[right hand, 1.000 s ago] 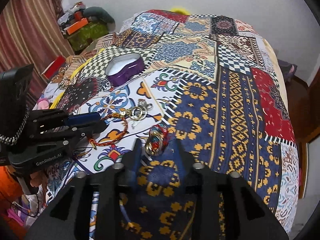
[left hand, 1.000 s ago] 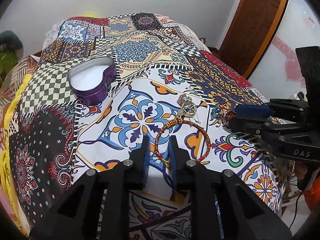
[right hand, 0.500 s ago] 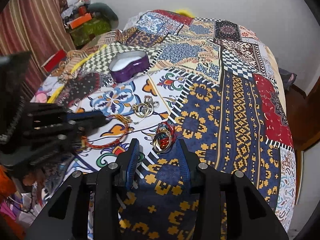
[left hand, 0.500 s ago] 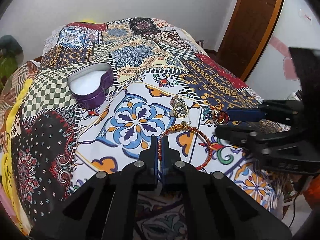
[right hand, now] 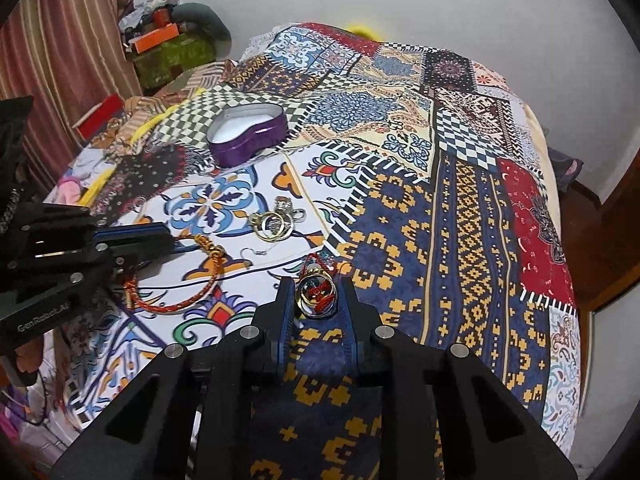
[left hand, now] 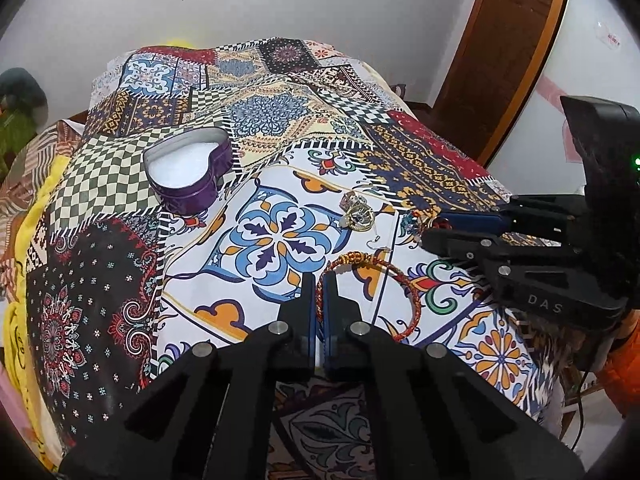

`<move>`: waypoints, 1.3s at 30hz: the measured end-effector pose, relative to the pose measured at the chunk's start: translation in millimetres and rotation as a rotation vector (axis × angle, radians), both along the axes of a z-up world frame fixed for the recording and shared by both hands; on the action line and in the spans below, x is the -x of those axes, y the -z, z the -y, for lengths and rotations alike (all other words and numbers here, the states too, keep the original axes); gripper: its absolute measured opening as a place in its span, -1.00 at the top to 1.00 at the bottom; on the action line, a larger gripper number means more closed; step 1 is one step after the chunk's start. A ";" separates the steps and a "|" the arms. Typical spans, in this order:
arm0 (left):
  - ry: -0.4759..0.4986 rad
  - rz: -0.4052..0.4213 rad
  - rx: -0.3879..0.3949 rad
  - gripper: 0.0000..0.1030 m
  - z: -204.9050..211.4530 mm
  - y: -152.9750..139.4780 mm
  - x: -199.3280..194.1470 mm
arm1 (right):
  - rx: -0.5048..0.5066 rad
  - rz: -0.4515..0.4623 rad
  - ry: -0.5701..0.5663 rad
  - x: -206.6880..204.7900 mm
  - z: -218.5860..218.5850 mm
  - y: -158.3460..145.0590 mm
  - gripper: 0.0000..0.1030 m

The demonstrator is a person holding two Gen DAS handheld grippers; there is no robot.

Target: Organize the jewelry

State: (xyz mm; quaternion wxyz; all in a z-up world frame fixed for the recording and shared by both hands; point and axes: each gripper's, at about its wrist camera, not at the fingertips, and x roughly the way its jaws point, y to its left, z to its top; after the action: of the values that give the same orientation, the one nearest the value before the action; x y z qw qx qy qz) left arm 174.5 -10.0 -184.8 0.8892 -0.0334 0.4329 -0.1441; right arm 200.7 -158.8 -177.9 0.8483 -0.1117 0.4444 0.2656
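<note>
Bed cover (left hand: 120, 320): patchwork of mismatched prints, blue/orange floral tile on white, green-white checks, black with red mandala dots, navy with yellow geometric bands, red paisley patch. Heart-shaped tin (left hand: 188, 168): purple wall, silver rim, white inside. Braided bangle (left hand: 372, 300): red and gold twist. Ring cluster (left hand: 358, 214): gold and silver. Round pendant (right hand: 318, 292): gold rim, red and blue centre, red thread. Left gripper (left hand: 319, 292) and right gripper (right hand: 318, 300): black bodies, blue pads. Curtain (right hand: 52, 40): brown-red stripes. Door (left hand: 504, 48): brown wood. Wall (left hand: 360, 8): plain white
</note>
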 end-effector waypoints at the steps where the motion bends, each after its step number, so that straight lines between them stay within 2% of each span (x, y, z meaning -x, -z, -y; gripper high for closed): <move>1: 0.001 0.005 -0.002 0.98 0.4 -1.7 0.7 | -0.001 0.006 0.001 1.4 0.3 -1.5 0.62; 13: -0.030 0.075 -0.004 0.98 -6.8 -28.0 5.2 | -0.074 0.073 0.002 6.6 -3.1 -38.3 0.62; 25: -0.119 0.163 -0.034 0.98 -39.6 -59.3 2.5 | -0.143 0.148 -0.024 -5.1 -35.1 -70.3 0.62; 32: -0.172 0.198 -0.051 0.98 -63.0 -68.3 -13.7 | -0.203 0.164 -0.025 -19.6 -53.9 -83.6 0.62; 39: -0.191 0.213 -0.069 0.98 -74.9 -66.9 -40.9 | -0.230 0.156 -0.016 -41.1 -74.3 -82.0 0.62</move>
State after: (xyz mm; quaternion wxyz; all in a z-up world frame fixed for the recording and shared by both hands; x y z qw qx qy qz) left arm 215.4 64.9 -117.9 0.9404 -0.0283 0.3356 -0.0463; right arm 241.9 -84.5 -95.9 0.8853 -0.0374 0.3429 0.3120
